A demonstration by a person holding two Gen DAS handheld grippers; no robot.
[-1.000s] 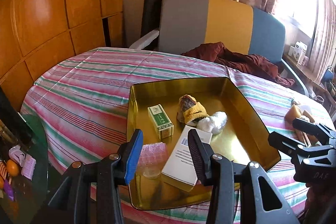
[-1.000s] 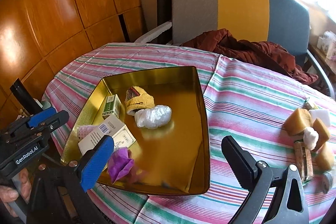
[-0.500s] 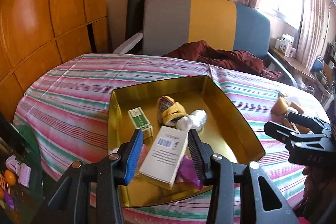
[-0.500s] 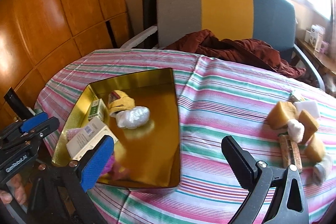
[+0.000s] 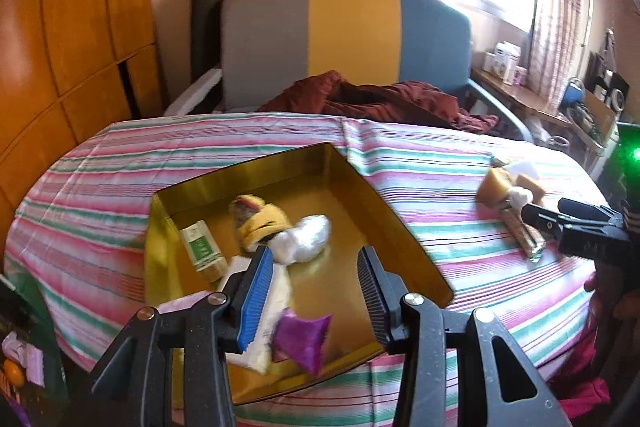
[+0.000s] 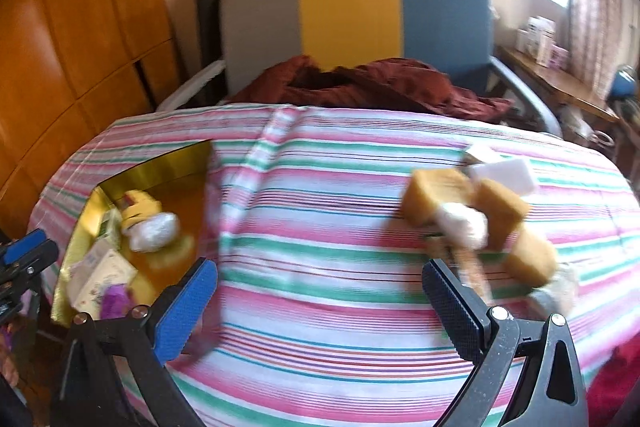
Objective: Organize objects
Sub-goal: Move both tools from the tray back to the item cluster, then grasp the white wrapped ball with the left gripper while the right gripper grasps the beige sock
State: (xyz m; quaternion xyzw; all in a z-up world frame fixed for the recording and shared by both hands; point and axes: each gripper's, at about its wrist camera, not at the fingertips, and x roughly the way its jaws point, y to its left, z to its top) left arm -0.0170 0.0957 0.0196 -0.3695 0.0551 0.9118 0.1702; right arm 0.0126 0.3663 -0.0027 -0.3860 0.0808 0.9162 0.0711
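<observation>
Covering the round table is a pink, green and white striped cloth [image 5: 404, 163], and behind it stands a chair [image 5: 344, 35] with grey, yellow and blue back panels and a dark red garment [image 5: 384, 99] heaped on its seat. On the cloth's left part sits a gold tray [image 5: 384, 211] holding a yellow knitted piece [image 5: 260, 223], a white crinkled bundle [image 5: 308, 237] touching it, a small green box [image 5: 202, 253], a white carton [image 6: 100, 273] and a purple pouch [image 5: 302, 337] near the front wall. Well apart, on the cloth's right side, lies a cluster of tan sponge blocks [image 6: 436, 195] with a white block [image 6: 504, 177] and a white wad [image 6: 460, 227]; blur hides finer detail. The left gripper [image 5: 316, 299] hangs above the tray's near end, its jaws partly apart with nothing clamped, the carton and pouch showing below between them. The right gripper [image 6: 320, 307] hovers over bare cloth between tray and sponges, jaws spread wide and empty.
</observation>
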